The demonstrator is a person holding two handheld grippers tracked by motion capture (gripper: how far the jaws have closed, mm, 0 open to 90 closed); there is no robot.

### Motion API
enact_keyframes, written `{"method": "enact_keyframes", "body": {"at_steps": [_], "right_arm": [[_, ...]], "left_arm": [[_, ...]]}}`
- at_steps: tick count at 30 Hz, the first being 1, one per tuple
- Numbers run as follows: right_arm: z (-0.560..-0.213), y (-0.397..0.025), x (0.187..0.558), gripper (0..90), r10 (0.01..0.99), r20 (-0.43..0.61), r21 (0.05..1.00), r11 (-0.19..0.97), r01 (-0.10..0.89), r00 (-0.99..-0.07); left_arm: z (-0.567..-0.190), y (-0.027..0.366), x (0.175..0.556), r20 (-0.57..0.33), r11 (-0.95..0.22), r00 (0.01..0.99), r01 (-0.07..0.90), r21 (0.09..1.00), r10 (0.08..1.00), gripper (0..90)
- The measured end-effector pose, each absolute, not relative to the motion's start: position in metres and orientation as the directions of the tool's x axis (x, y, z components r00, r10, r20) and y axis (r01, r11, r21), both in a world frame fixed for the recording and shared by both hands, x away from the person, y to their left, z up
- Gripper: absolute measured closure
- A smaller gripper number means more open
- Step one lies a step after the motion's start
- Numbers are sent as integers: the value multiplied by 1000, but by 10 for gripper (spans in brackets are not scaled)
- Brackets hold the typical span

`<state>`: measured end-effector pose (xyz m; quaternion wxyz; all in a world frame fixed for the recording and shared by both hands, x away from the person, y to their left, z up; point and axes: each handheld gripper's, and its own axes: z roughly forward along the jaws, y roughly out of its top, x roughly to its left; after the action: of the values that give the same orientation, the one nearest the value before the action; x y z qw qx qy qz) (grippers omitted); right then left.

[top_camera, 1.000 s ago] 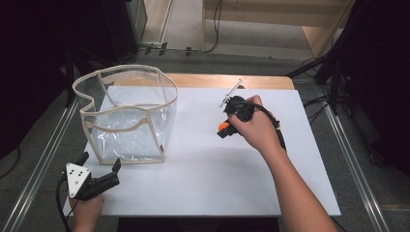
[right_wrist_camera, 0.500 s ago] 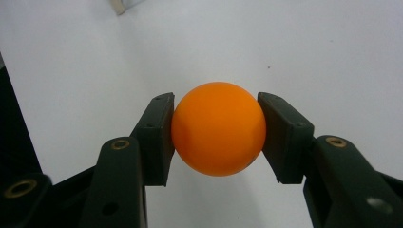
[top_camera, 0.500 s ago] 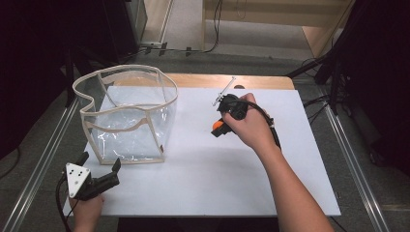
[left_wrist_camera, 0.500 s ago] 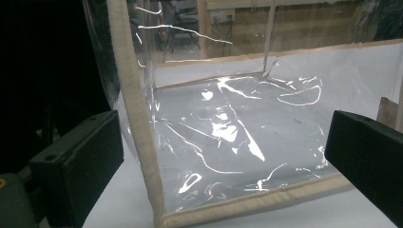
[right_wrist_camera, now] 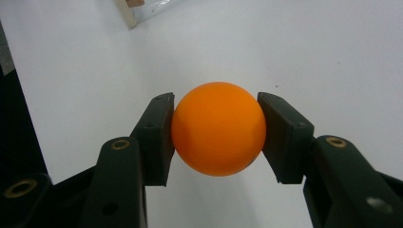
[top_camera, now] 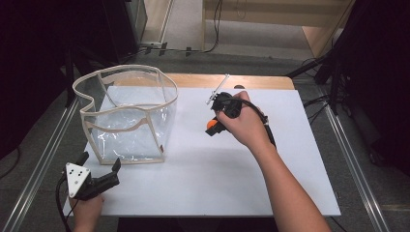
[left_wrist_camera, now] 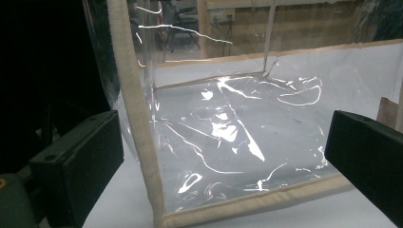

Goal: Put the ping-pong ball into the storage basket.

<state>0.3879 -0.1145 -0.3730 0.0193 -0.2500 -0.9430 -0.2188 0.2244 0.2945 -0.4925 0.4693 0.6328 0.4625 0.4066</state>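
My right gripper (right_wrist_camera: 216,126) is shut on an orange ball (right_wrist_camera: 218,128), its two pads pressed against the ball's sides above the white table top. In the high view the ball (top_camera: 212,124) shows at the tip of the right gripper (top_camera: 213,127), right of the bag and near the table's middle. A clear plastic bag with beige trim (top_camera: 126,116) stands upright and open-topped at the back left. My left gripper (top_camera: 102,174) rests open near the front left corner, pointing at the bag's near bottom corner (left_wrist_camera: 159,216), with nothing between its jaws.
The white table top (top_camera: 212,183) has free room across its front and right half. A wooden strip (top_camera: 203,79) runs along the back edge. Metal rails (top_camera: 43,159) flank both sides, with dark equipment and cables beyond.
The right hand has carried the orange ball a little to the left and toward the front, closer to the bag. The left gripper has stayed put.
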Motion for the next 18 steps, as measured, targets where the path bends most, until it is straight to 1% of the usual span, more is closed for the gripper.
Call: {"method": "enact_keyframes", "body": {"at_steps": [5, 18], "right_arm": [[-372, -110, 388, 473, 466, 149, 398, 779, 484, -872], [-363, -99, 391, 473, 442, 139, 406, 791, 458, -886]], "left_arm": [[-492, 295, 224, 79, -130, 241, 204, 970, 967, 0], [-492, 295, 225, 77, -128, 241, 205, 970, 967, 0]]}}
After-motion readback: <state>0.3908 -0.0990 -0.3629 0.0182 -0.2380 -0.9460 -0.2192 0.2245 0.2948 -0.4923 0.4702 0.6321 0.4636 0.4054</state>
